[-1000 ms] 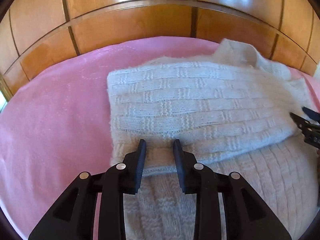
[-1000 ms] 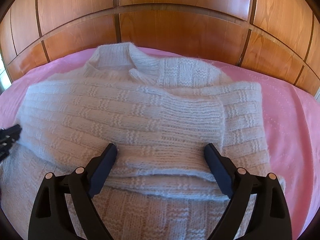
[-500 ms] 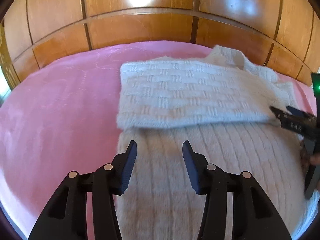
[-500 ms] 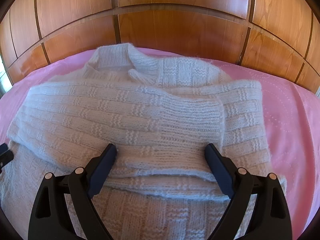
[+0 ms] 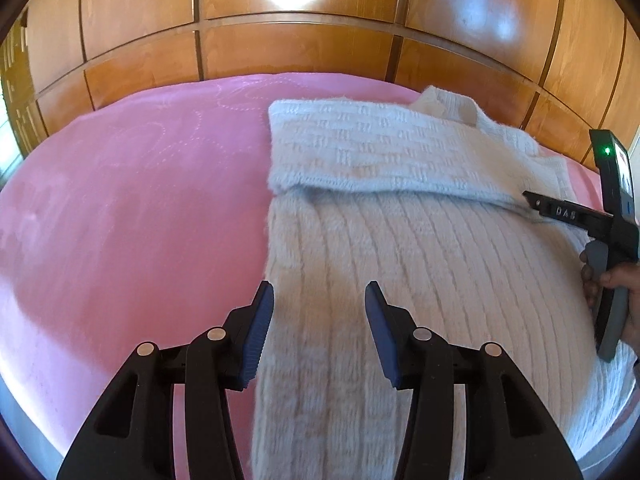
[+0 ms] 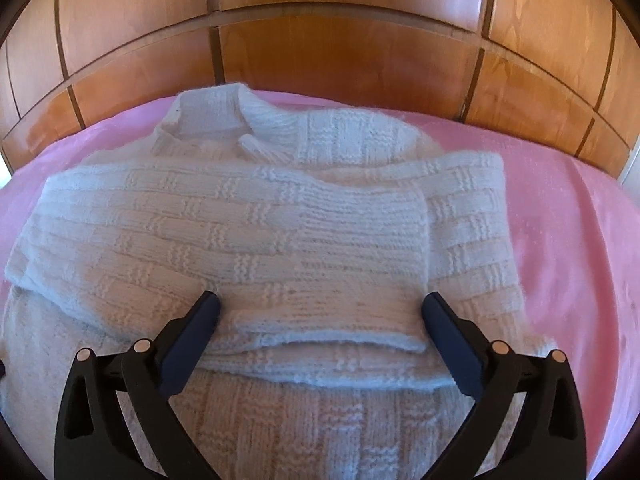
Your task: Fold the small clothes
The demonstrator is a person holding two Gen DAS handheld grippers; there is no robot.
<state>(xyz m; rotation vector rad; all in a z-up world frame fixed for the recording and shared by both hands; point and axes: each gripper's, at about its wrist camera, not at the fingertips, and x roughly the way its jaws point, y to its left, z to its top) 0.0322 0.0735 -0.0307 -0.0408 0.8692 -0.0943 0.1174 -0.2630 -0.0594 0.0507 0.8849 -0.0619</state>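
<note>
A white knitted sweater (image 5: 400, 240) lies flat on the pink bedspread (image 5: 140, 208), its sleeves folded across the chest and its collar toward the wooden wall. It also shows in the right wrist view (image 6: 256, 232). My left gripper (image 5: 319, 300) is open and empty, hovering over the sweater's lower left edge. My right gripper (image 6: 320, 312) is wide open and empty just above the folded sleeve. The right gripper also shows at the right edge of the left wrist view (image 5: 568, 216), over the sweater's right side.
A panelled wooden wall (image 6: 344, 56) runs close behind the bed. Bare pink bedspread lies to the left of the sweater and, in the right wrist view (image 6: 580, 240), to its right. The bed's near edge (image 5: 36, 412) curves at lower left.
My left gripper has let go of the sleeve edge, opened wider and pulled back toward the sweater's hem. The right gripper has barely moved.
</note>
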